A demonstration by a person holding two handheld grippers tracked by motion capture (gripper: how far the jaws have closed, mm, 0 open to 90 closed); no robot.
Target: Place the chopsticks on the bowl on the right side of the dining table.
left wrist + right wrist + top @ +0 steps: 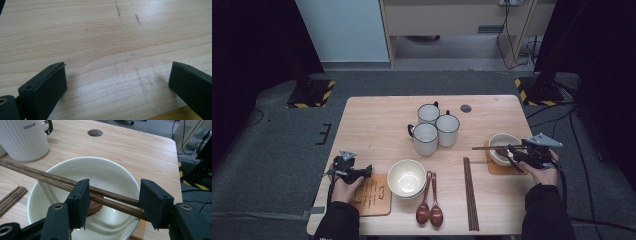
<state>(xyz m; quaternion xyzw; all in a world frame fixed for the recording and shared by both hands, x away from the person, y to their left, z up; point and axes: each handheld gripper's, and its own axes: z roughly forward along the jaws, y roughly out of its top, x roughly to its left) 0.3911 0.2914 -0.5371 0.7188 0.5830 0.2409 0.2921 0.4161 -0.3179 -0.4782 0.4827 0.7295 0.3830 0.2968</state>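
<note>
A pair of dark wooden chopsticks (pixel 50 176) lies across the rim of a cream bowl (pixel 100 175), with a brown spoon (pixel 93 206) resting inside it. My right gripper (pixel 115 195) is open and hovers low over the bowl; the chopsticks run through the gap from one jaw to the other, and the pads do not press on them. From above, this bowl (pixel 502 140) sits on a wooden coaster (pixel 502 170) at the table's right edge, with the right gripper (pixel 512 152) just beside it. My left gripper (pixel 368 171) rests at the front left, open (pixel 117 77) over bare wood.
Three white mugs (pixel 434 127) stand mid-table. A second cream bowl (pixel 406 177), two brown spoons (pixel 429 205) and more chopsticks (pixel 470 192) lie along the front. A printed wooden coaster (pixel 372 197) sits under the left hand. A cable hole (pixel 95 132) lies beyond the right bowl.
</note>
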